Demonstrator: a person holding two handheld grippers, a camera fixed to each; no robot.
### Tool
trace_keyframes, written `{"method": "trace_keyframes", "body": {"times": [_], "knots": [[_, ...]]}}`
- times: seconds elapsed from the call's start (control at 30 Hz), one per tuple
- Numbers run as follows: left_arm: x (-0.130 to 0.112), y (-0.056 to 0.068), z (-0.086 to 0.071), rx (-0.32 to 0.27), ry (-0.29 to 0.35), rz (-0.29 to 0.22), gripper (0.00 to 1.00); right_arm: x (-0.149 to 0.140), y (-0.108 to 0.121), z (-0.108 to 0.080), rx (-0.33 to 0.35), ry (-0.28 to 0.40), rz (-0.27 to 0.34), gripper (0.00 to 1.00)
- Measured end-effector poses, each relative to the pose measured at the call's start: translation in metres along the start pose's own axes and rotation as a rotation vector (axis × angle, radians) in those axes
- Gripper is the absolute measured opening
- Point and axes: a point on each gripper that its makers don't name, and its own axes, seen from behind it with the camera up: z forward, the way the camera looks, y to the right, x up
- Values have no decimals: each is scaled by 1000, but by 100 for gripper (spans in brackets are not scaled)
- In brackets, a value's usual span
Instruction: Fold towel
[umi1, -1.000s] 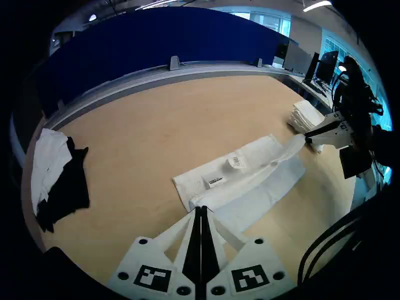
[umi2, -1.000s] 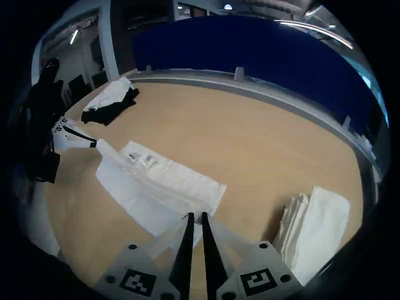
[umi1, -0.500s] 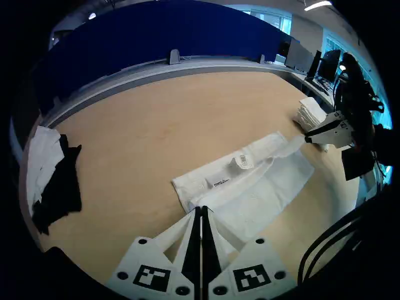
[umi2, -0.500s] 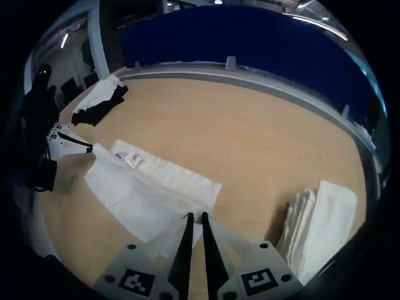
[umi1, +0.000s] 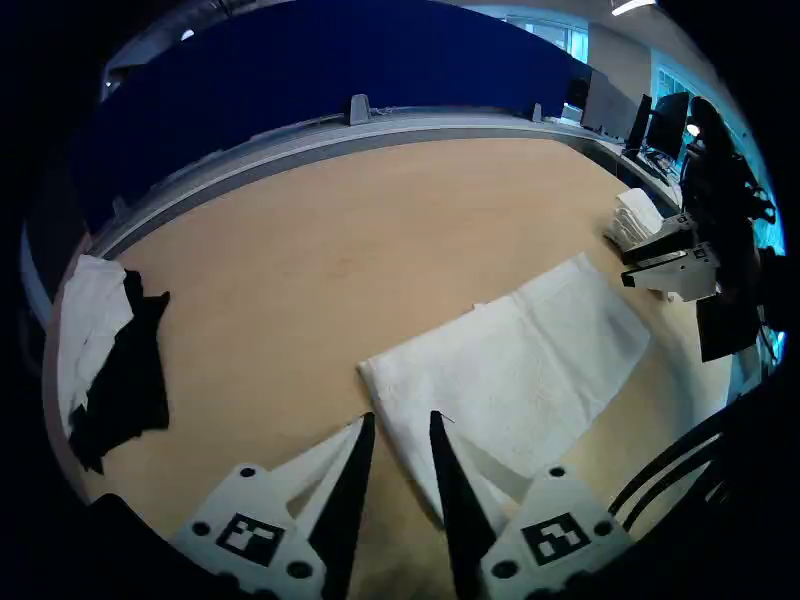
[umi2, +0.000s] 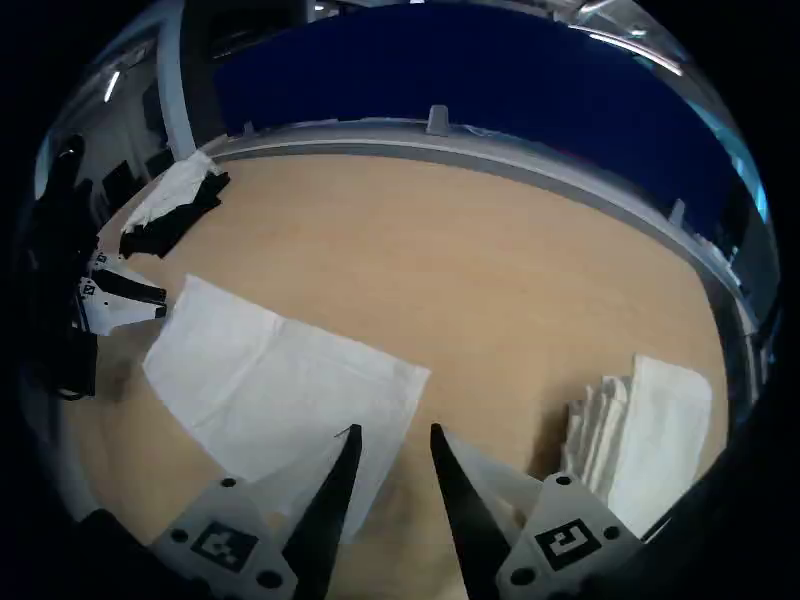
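Observation:
A white towel (umi1: 520, 370) lies flat on the wooden desk, folded over on itself, its near corner between the open fingers of my left gripper (umi1: 400, 422). From the other end, the same towel (umi2: 270, 385) reaches to my right gripper (umi2: 394, 434), which also stands open with a towel corner under its tips. Neither gripper holds the cloth. At the towel's far end in the left gripper view, the right gripper (umi1: 628, 271) is held by a person in black. The left gripper (umi2: 160, 305) shows beside the towel's far corner in the right gripper view.
A stack of folded white towels (umi2: 640, 440) sits on the desk to the right of my right gripper, seen smaller as the stack (umi1: 635, 213). A black and white cloth pile (umi1: 105, 350) lies at the desk's left end. A blue partition (umi1: 300, 70) backs the desk.
Both grippers have opened and let go of the towel. The lifted half has come down over the lower layer, covering the labels, and the towel now lies flat.

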Motion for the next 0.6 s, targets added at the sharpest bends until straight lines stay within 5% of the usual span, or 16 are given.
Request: {"method": "trace_keyframes", "body": {"times": [0.17,0.6], "knots": [[2,-3,-4,6,8,4,98,-2,0,-4,-1,0,-5,92],[4,-5,-17,19,22,-6,98,-8,-4,-13,7,-2,1,99]]}}
